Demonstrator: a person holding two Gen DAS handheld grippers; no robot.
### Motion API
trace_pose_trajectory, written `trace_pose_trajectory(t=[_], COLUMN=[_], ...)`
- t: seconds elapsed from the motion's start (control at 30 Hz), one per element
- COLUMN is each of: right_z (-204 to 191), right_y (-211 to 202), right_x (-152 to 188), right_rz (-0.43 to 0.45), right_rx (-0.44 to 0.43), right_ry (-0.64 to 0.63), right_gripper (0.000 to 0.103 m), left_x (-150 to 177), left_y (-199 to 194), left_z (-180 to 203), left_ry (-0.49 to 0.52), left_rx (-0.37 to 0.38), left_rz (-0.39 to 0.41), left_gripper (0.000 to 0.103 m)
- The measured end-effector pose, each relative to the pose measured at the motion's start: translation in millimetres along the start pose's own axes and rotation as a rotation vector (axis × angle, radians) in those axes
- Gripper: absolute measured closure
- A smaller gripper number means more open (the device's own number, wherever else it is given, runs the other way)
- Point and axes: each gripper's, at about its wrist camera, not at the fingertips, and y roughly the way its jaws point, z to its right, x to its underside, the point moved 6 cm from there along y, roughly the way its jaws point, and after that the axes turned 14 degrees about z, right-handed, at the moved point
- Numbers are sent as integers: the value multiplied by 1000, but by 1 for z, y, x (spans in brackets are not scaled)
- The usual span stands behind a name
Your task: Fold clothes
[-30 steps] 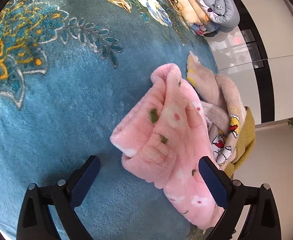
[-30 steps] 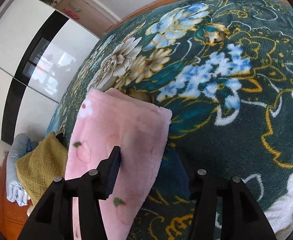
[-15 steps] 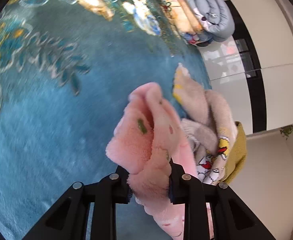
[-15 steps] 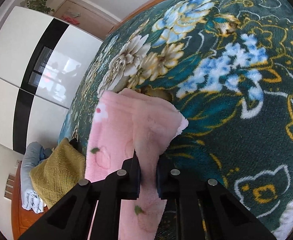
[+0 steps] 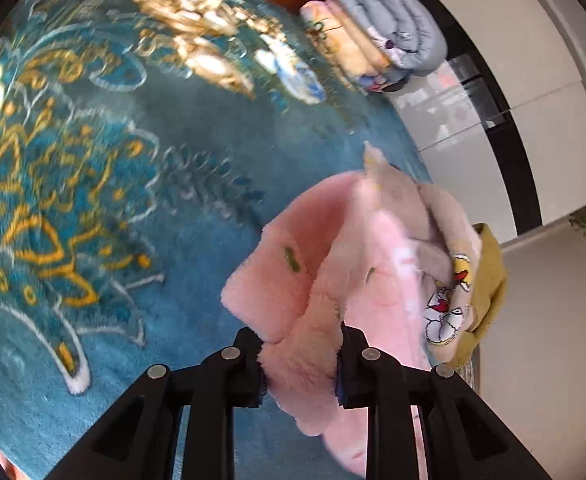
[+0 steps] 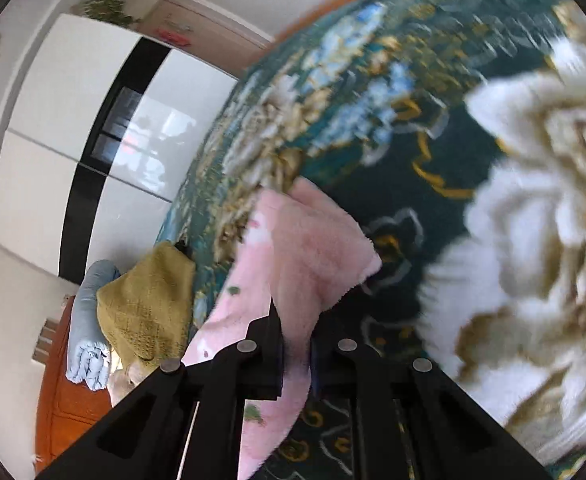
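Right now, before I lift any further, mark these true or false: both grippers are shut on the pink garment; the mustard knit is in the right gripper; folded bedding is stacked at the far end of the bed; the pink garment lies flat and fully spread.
1. Both the left gripper and the right gripper are shut on the pink garment. True.
2. The mustard knit is in the right gripper. False: it lies loose beside the pink garment, held by neither.
3. Folded bedding is stacked at the far end of the bed. True.
4. The pink garment lies flat and fully spread. False: it is bunched and pinched up off the floral blanket.
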Motion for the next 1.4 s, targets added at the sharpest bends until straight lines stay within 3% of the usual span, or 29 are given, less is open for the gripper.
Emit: trace_pose_trajectory(t=[0.07, 0.2, 0.3, 0.4, 0.5, 0.6, 0.73, 0.9, 1.0, 1.1, 1.2, 1.27, 1.4], right_z=[1, -32, -41, -11, -2, -41, -139, -256, -285, -274, -249, -238, -247], right_y=[-3, -21, -28, -9, -7, -14, -39, -79, -74, -54, -39, -36, -53], right_x=[1, -12, -10, 2, 5, -3, 7, 110, 197, 293, 364, 387, 395], right_rz=[10, 55, 76, 5, 17, 58, 141, 202, 114, -39, -168, -173, -119], right_rx=[6, -68, -58, 82, 83, 88, 74, -56, -178, -225, -232, -202, -220], right_ry=[5, -69, -138, -100, -39, -161, -508, -1029, -1183, -1310, -1385, -1433, -1467], right_gripper=[93, 93, 93, 93, 93, 93, 93, 92, 92, 92, 92, 92, 92], left_x=[2, -11, -9, 1, 8, 4, 3, 2, 3, 4, 4, 5, 6], left_y=[-4, -21, -13, -1, 2, 0, -1, -2, -5, -5, -5, -5, -7], left_z=[-6, 23, 13, -13, -23, -11, -3, 7, 13, 10, 5, 3, 3], left_ry=[-42, 25, 6, -66, -97, -51, -19, 20, 37, 36, 20, 17, 18], left_rx=[6, 75, 40, 3, 2, 4, 10, 17, 35, 39, 48, 55, 69], left_rz=[6, 42, 20, -14, -23, -12, -3, 8, 8, -1, -11, -16, -17], left_gripper=[78, 78, 78, 78, 78, 78, 77, 77, 77, 77, 76, 76, 75])
